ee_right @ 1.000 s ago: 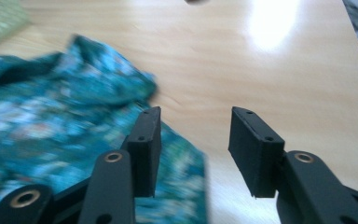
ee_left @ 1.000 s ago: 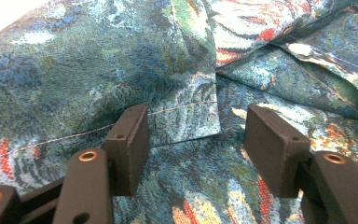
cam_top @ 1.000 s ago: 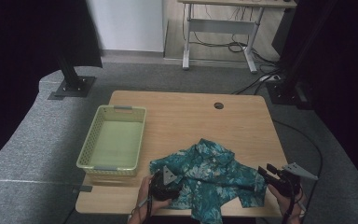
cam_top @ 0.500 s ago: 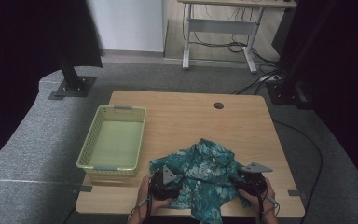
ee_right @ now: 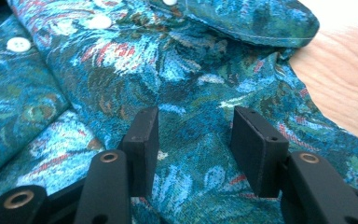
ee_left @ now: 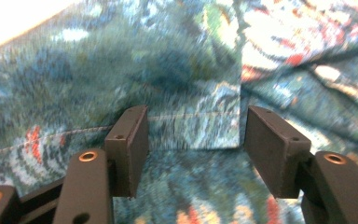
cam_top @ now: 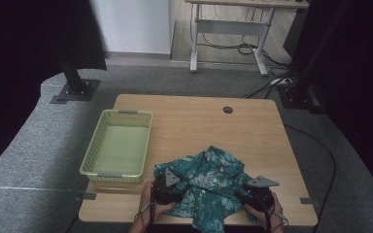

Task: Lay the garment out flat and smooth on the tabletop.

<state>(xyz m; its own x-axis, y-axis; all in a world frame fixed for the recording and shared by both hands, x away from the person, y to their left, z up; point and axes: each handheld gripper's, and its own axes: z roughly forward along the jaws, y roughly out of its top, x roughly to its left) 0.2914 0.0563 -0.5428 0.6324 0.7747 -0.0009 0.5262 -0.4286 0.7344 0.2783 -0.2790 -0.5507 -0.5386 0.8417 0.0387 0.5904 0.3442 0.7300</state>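
High view: your shirt (cam_top: 204, 187) lies crumpled at the near edge of the desk (cam_top: 199, 121), just right of the green basket (cam_top: 119, 145). Your left gripper (cam_top: 167, 187) sits on the shirt's left side, your right gripper (cam_top: 258, 194) on its right side. Both sets of fingers (ee_left: 129, 147) stand apart over the cloth, gripping nothing, the hem (ee_left: 193, 116) showing between the left pair
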